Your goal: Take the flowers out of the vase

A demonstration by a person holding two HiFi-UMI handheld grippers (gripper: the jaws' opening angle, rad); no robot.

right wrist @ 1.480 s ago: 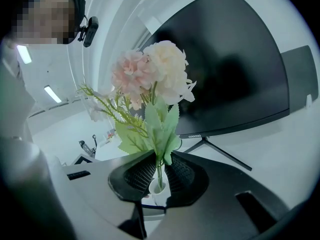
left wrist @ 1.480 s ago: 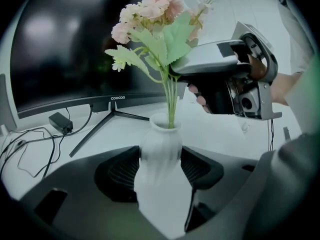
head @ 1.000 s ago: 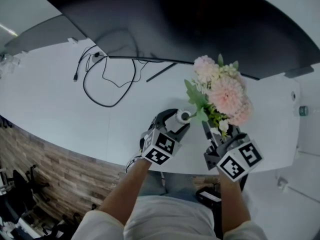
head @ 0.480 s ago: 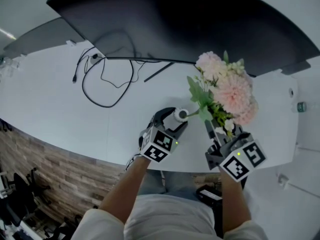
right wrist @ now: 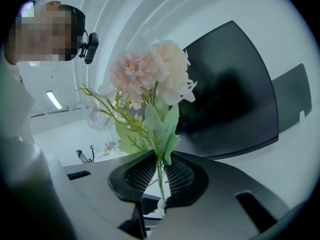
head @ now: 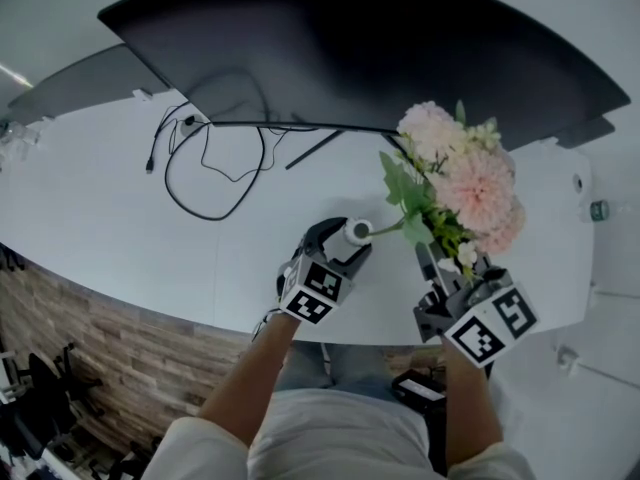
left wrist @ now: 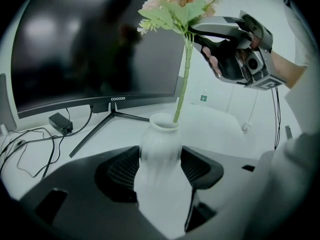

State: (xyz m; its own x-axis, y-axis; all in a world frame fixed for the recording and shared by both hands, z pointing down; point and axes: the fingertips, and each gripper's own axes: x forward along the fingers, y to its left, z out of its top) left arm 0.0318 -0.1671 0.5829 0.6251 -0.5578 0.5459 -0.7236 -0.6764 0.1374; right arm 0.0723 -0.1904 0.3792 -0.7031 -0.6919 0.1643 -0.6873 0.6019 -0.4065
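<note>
A small white vase point(head: 357, 232) point(left wrist: 159, 156) stands on the white desk, and my left gripper point(head: 343, 248) point(left wrist: 160, 171) is shut on its body. A bunch of pink flowers point(head: 458, 180) point(right wrist: 150, 74) point(left wrist: 175, 6) with green leaves is held up on a thin green stem point(left wrist: 183, 84) point(right wrist: 160, 181). My right gripper point(head: 440, 260) point(right wrist: 159, 176) point(left wrist: 235, 44) is shut on that stem just under the leaves, up and to the right of the vase. The stem's lower end runs down into the vase's mouth.
A large curved dark monitor point(head: 380, 58) point(left wrist: 85, 49) stands behind, its stand legs point(left wrist: 107, 121) spreading toward the vase. Black cables point(head: 210, 163) and a power brick point(left wrist: 60, 121) lie at the left. The desk's near edge point(head: 150, 303) runs above a wood-panelled surface.
My right gripper has lifted the flowers a little, so they sit higher and further right in the head view. The left gripper and the vase have stayed where they were.
</note>
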